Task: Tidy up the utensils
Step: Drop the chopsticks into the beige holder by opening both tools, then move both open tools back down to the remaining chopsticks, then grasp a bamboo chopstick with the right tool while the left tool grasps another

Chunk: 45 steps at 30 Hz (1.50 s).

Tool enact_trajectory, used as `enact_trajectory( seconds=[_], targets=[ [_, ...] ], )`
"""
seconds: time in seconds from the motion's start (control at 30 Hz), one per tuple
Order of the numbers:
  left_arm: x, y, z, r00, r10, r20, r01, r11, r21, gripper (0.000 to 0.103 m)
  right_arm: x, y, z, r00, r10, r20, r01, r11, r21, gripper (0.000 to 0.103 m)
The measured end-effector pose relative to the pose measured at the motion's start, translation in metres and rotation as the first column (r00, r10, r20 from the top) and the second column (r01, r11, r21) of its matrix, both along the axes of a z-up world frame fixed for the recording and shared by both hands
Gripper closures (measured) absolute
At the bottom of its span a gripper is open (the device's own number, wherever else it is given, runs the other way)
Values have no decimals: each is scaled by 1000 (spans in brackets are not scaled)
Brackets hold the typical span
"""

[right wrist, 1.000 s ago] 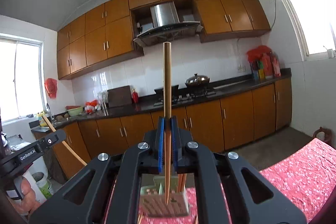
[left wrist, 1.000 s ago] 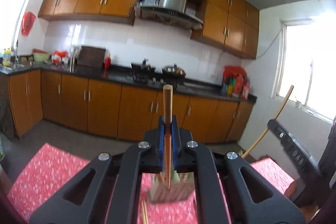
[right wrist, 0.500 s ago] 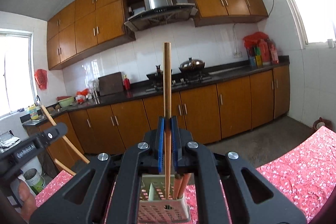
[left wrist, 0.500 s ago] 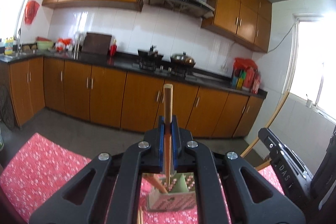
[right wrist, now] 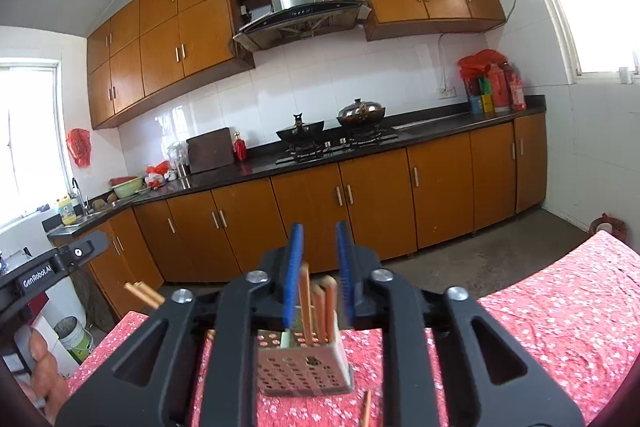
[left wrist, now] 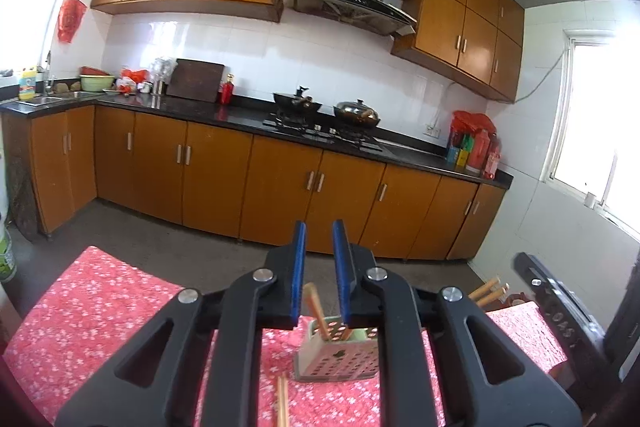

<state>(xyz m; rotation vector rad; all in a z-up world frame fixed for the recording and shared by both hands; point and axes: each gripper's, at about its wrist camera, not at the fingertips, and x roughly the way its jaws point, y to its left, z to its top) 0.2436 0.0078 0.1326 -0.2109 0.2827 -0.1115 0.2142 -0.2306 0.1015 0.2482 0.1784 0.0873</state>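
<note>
A perforated utensil holder (left wrist: 338, 357) stands on the red floral tablecloth (left wrist: 100, 307); it also shows in the right wrist view (right wrist: 304, 367). Wooden chopsticks (right wrist: 318, 307) stand upright in it, one also visible in the left wrist view (left wrist: 316, 311). My left gripper (left wrist: 319, 267) is open and empty just above the holder. My right gripper (right wrist: 319, 267) is open and empty above the holder too. Loose chopsticks lie on the cloth (left wrist: 282, 401) (right wrist: 366, 407). Two more chopstick ends (left wrist: 488, 289) show beside the right gripper's body (left wrist: 552, 303).
Kitchen cabinets and a dark counter (left wrist: 240, 115) with a stove and pots run along the far wall. The left gripper's body (right wrist: 48, 267) and a hand (right wrist: 44, 383) show at the left of the right wrist view. A white bucket (right wrist: 74, 337) stands on the floor.
Both grippers opened and let go of their chopsticks, which dropped into the holder. Both grippers tilted down toward the table.
</note>
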Motion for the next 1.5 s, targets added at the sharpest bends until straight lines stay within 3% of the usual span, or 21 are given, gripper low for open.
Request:
enact_trajectory(
  seconds=[0.13,0.27,0.33,0.43,0.53,0.77,0.8,0.87,1.03,1.3,1.5],
  targets=[
    [-29,17,-11,1000,14,-20,-14,1000,3,84,-27,-12,-11,999,-14,-42,13,1000,-24,79],
    [-50,29,-49,994,25,-105,-20,999,48,83,-37,-18,-54,980,9,-200,-19,999,-46,79],
    [-56,31,-79,985,23,-173,-9,997,81,83,-36,-15,-93,945,30,-326,-53,997,-61,79],
    [-58,34,-123,958,13,-285,21,993,115,83,-31,-11,-147,862,91,-499,-113,993,-13,79],
    [-62,32,-156,934,0,-356,44,992,118,83,-33,-3,-185,800,109,-590,-134,991,2,79],
    [-66,28,-197,893,-57,-446,106,991,86,83,-33,7,-213,754,78,-652,-127,991,-29,82],
    [-66,26,-201,887,-70,-456,119,990,78,83,-34,6,-213,762,73,-644,-124,992,-35,83],
    [-68,22,-208,877,-94,-470,143,987,69,83,-34,7,-214,763,46,-644,-118,991,-69,95],
    [-65,3,-221,847,-144,-511,203,977,62,83,-30,-14,-215,763,-1,-646,-33,999,-40,95],
    [-58,-14,-239,809,-154,-567,244,966,86,84,-31,-11,-215,772,-8,-635,-46,997,-68,95],
    [-55,-15,-242,805,-131,-578,239,964,114,86,-32,-10,-214,774,-7,-633,-55,995,-78,95]
  ],
)
